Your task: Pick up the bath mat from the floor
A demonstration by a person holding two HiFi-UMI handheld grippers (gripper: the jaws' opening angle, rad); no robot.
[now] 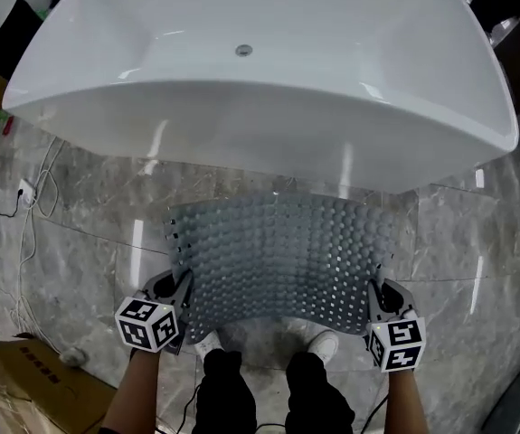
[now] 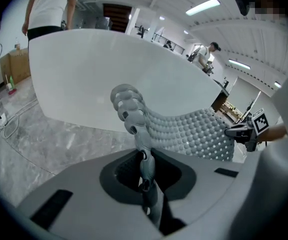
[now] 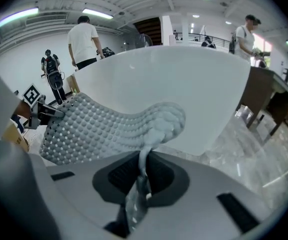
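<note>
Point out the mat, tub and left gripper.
mat [image 1: 287, 260], head view, its studded middle.
tub [image 1: 241, 129], head view, near outer wall.
left gripper [image 2: 144, 170], left gripper view, between fingertips, shut on mat.

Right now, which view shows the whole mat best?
The head view: the mat is held spread from the left tongs to the right tongs, its whole width visible, in front of the tub. Each gripper view shows only the edge pinched in its tongs and part of the bumpy surface.
</note>
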